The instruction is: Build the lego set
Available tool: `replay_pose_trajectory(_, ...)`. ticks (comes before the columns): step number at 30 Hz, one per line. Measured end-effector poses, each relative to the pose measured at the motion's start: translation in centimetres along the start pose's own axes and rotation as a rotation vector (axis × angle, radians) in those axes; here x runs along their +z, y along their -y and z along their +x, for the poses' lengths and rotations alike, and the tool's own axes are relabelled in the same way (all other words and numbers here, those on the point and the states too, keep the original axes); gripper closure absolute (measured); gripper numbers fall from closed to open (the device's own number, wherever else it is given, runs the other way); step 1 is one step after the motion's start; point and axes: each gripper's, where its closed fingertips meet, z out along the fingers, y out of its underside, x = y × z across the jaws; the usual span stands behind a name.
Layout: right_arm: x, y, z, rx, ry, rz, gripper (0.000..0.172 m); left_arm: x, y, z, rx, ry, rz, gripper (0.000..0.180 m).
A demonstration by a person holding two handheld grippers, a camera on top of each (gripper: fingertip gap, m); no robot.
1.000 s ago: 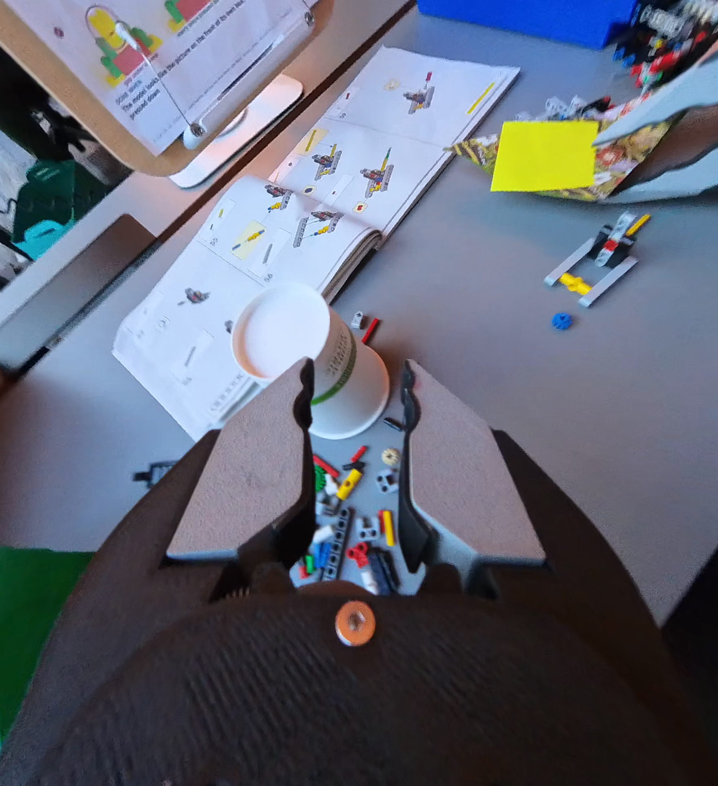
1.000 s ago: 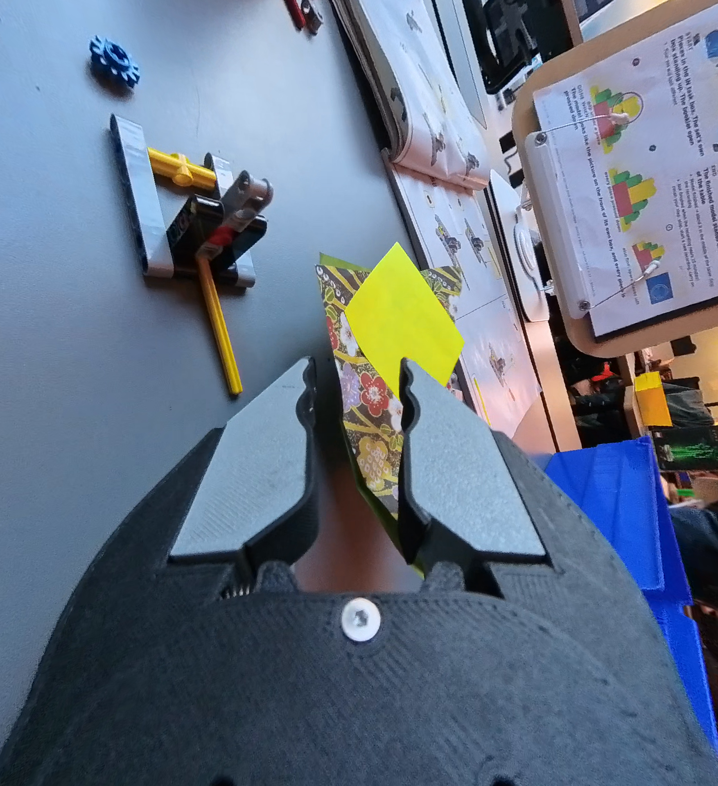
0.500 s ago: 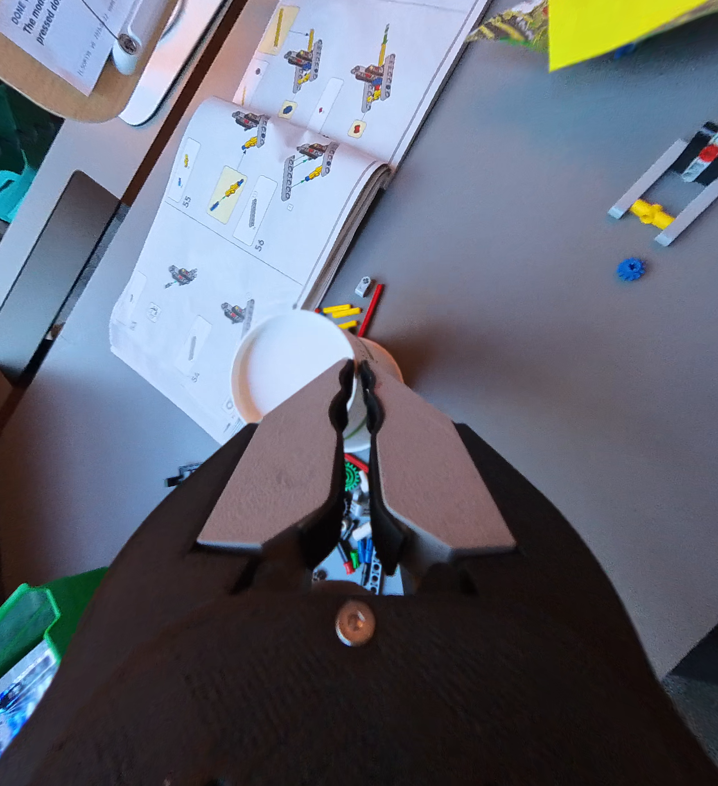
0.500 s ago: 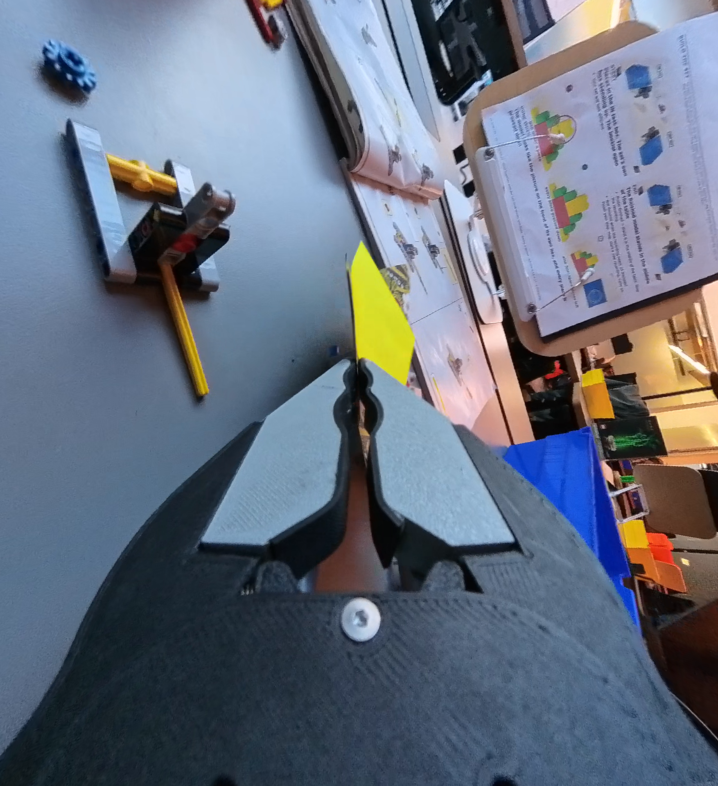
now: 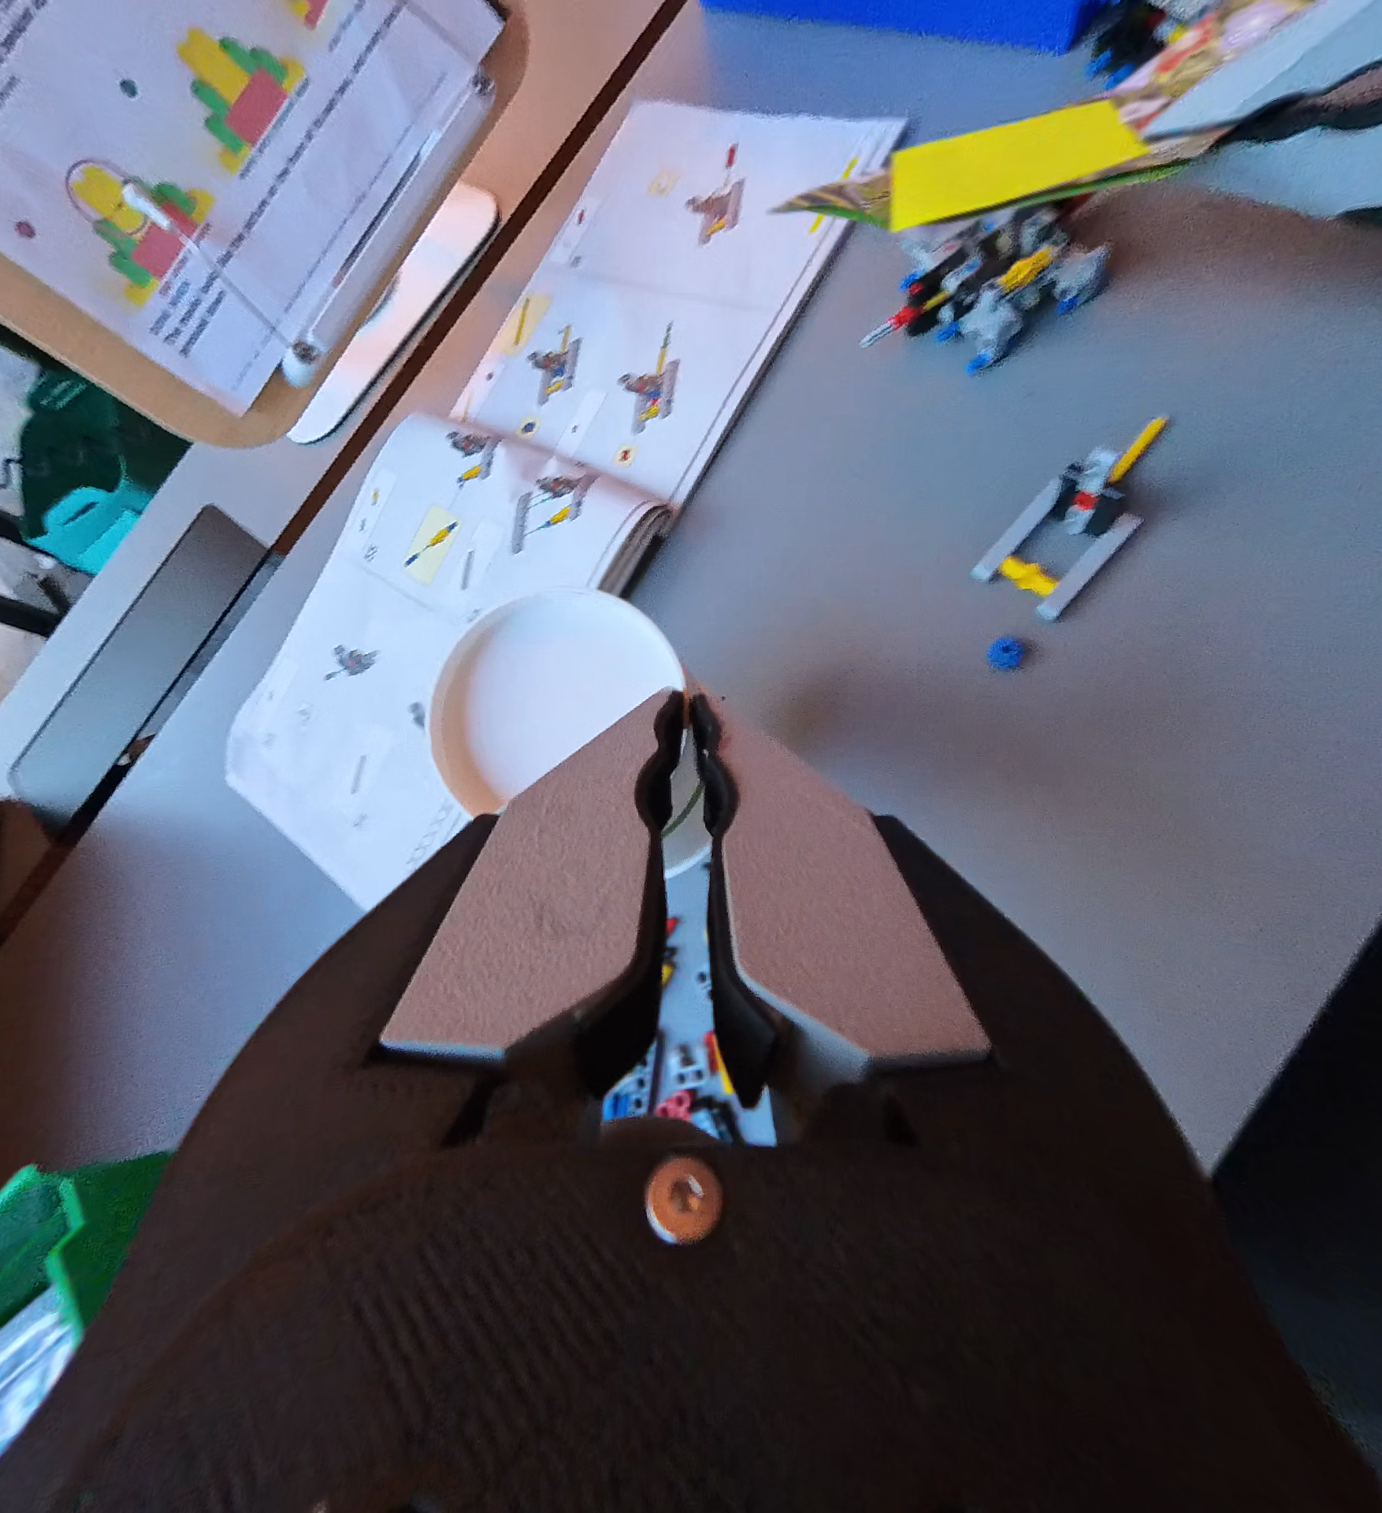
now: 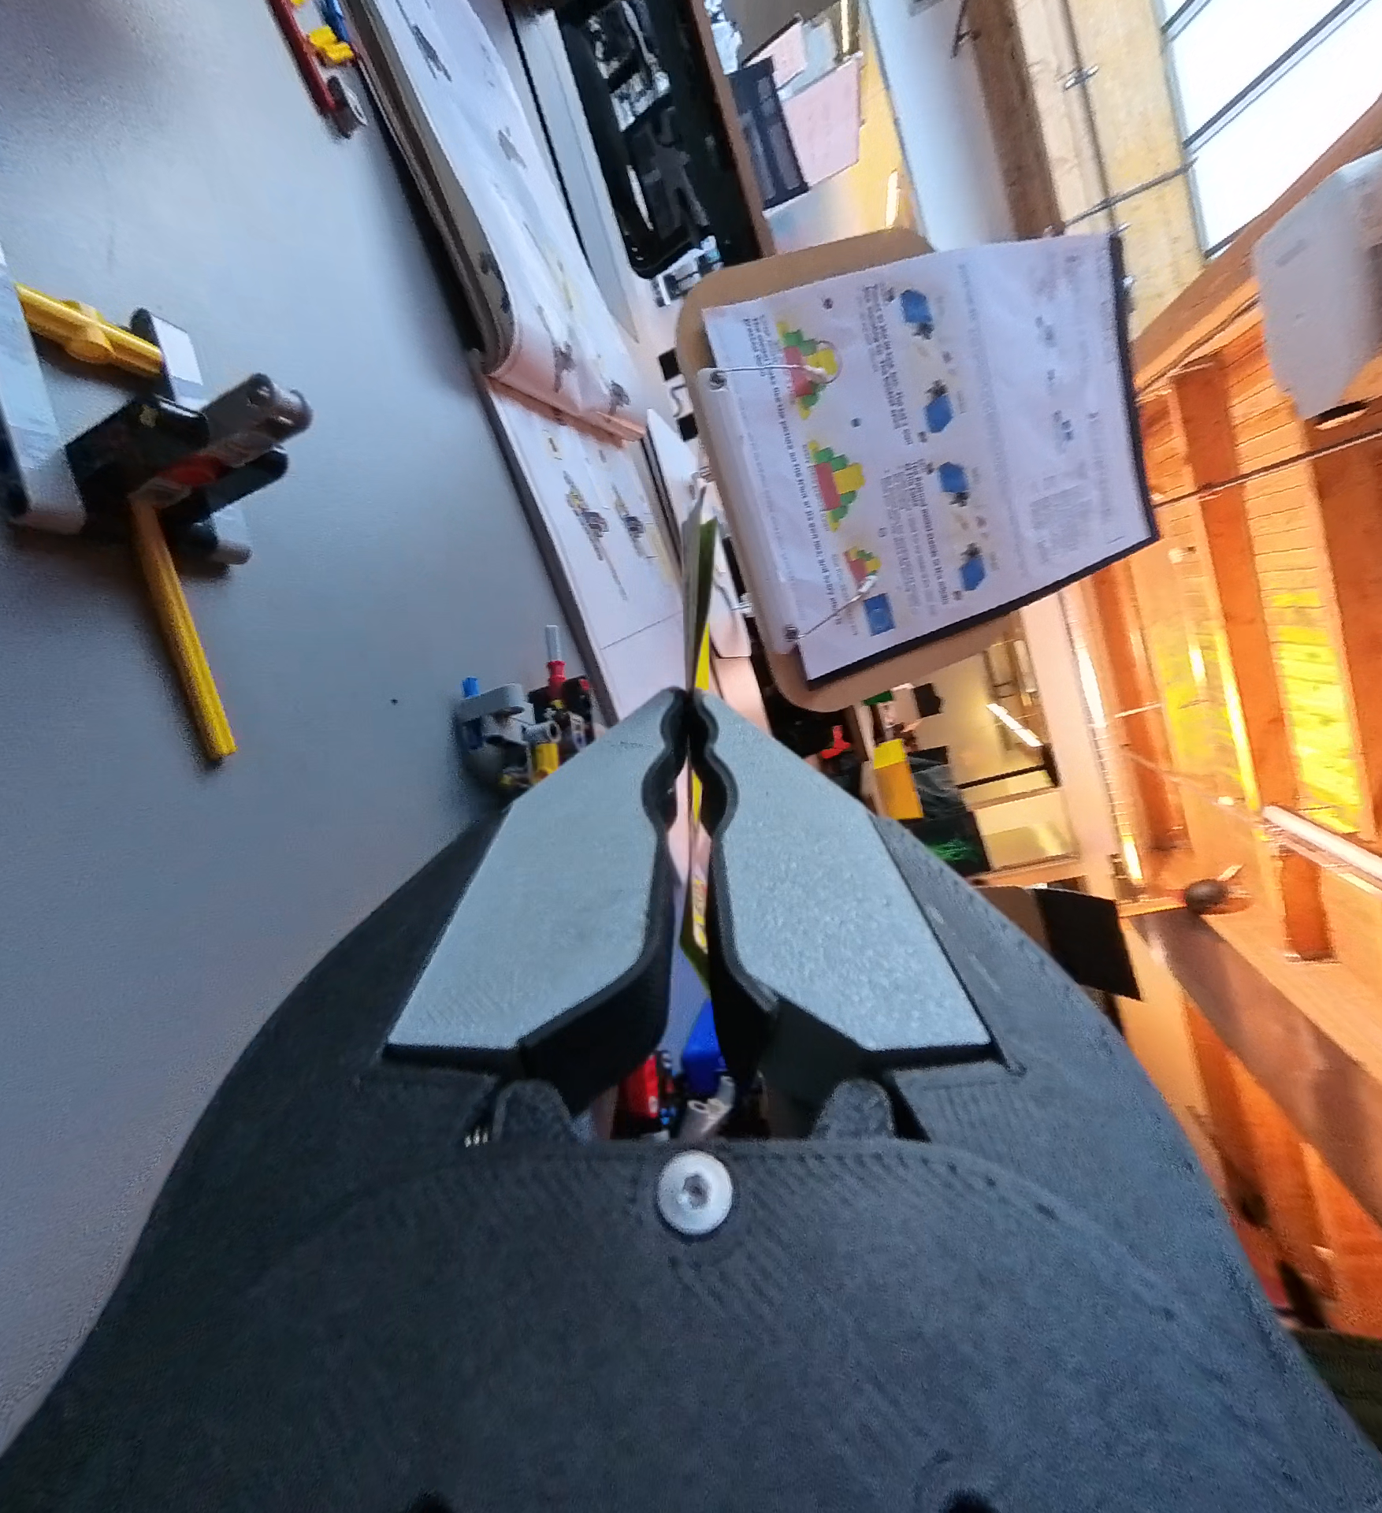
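Above the table [image 5: 958,819]: left tongs [image 5: 686,702] pinched shut beside a white cup [image 5: 557,696]; right tongs [image 6: 686,696] gripping a yellow-faced paper [image 6: 700,589].

An open instruction booklet [image 5: 589,385] lies on the grey table [image 5: 999,819], its near pages under a white upturned paper cup [image 5: 557,696]. To the right sits a small grey-and-yellow brick frame [image 5: 1056,532], with a blue gear [image 5: 1005,653] just beside it. Farther back is a blurred cluster of bricks, perhaps a half-built model [image 5: 991,286]. A clipboard with printed sheets [image 5: 180,164] stands behind; a green bin [image 5: 0,1261] shows at lower left.
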Motion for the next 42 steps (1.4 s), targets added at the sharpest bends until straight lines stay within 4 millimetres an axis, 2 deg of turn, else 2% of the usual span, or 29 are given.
replay_pose_trajectory(4, -0.5, 0.2, 0.9, -0.057, -0.053, -0.004, 0.172, 0.2, -0.1, 2.4, 0.000, -0.020, 0.024, 0.180)
replay_pose_trajectory(7, -1.1, -0.1, 2.4, -0.078, -0.092, -0.020, 0.172, 0.4, -0.5, 3.7, -0.001, -0.037, 0.028, 0.180)
replay_pose_trajectory(10, -2.4, -1.0, 5.5, -0.070, -0.142, -0.040, 0.172, 0.6, -1.0, 4.2, 0.009, -0.032, 0.027, 0.180)
replay_pose_trajectory(13, -4.1, -3.2, 10.2, -0.053, -0.220, -0.086, 0.172, 0.9, -1.1, 4.7, 0.017, -0.037, 0.042, 0.180)
replay_pose_trajectory(16, -6.0, -7.3, 15.3, -0.036, -0.299, -0.174, 0.172, 1.3, -1.0, 5.2, 0.007, -0.058, 0.064, 0.180)
replay_pose_trajectory(19, -7.6, -12.8, 19.6, -0.010, -0.349, -0.275, 0.172, 1.8, -1.1, 5.5, -0.005, -0.066, 0.074, 0.180)
replay_pose_trajectory(25, -8.2, -24.6, 24.9, 0.048, -0.362, -0.478, 0.172, 2.6, -0.9, 5.4, -0.026, -0.073, 0.096, 0.180)
replay_pose_trajectory(27, -7.4, -28.3, 25.6, 0.044, -0.337, -0.540, 0.172, 2.8, -0.9, 5.1, -0.034, -0.073, 0.100, 0.180)
replay_pose_trajectory(30, -5.3, -33.7, 25.4, 0.008, -0.264, -0.641, 0.172, 3.2, -0.6, 4.7, -0.040, -0.076, 0.096, 0.180)
replay_pose_trajectory(32, -3.8, -37.3, 24.1, 0.004, -0.180, -0.713, 0.172, 3.3, -0.3, 4.5, -0.035, -0.085, 0.102, 0.180)
replay_pose_trajectory(35, -2.1, -41.2, 20.4, 0.081, 0.034, -0.756, 0.172, 3.4, 0.2, 4.2, -0.042, -0.095, 0.112, 0.180)
replay_pose_trajectory(38, -2.3, -42.8, 18.8, 0.251, 0.137, -0.781, 0.152, 3.4, 0.5, 3.7, -0.031, -0.088, 0.109, 0.180)
replay_pose_trajectory(40, -3.0, -42.4, 19.4, 0.356, 0.134, -0.752, 0.142, 3.3, 0.8, 3.6, -0.021, -0.088, 0.118, 0.180)
replay_pose_trajectory(42, -3.9, -41.3, 20.2, 0.436, 0.123, -0.706, 0.138, 3.2, 1.3, 3.6, -0.013, -0.093, 0.137, 0.180)
